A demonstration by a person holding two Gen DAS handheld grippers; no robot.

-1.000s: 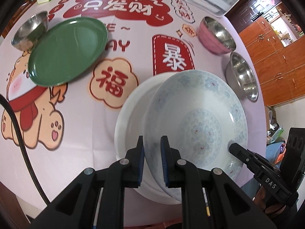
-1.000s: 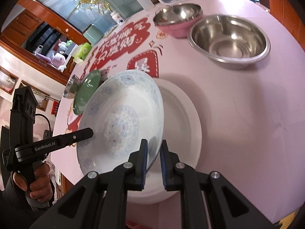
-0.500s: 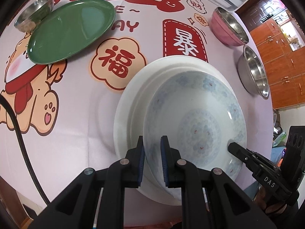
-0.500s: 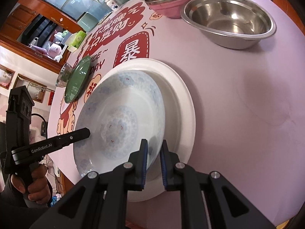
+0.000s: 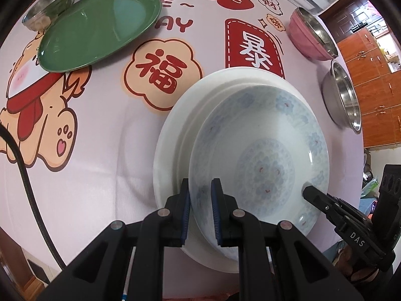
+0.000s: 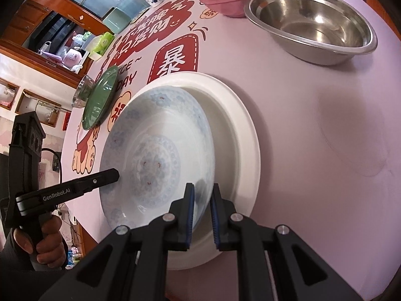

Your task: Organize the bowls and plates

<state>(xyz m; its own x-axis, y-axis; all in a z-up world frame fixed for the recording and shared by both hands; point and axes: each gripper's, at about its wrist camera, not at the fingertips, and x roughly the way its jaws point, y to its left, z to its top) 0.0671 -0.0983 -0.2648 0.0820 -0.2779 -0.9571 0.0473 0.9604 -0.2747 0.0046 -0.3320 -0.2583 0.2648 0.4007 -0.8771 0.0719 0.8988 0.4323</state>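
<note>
Both the left gripper (image 5: 200, 210) and the right gripper (image 6: 201, 213) clamp opposite rims of the patterned plate (image 5: 263, 165). It sits off-centre on the white plate (image 5: 175, 135); uneven release risks it sliding or chipping.

1. Both views are bright and evenly lit, with true colours.
2. Strong fisheye bending curves the table (image 5: 95, 150) edge; black vignette fills the corners.
3. Glare patches sit on the green plate (image 5: 100, 27) and inside the steel bowl (image 6: 313, 22).
4. Soft, faint shadows lie beside the white plate (image 6: 240, 130).
5. Focus is sharp centrally; the right claw (image 6: 202, 208) pads look slightly smeared, and the far room is soft.
</note>
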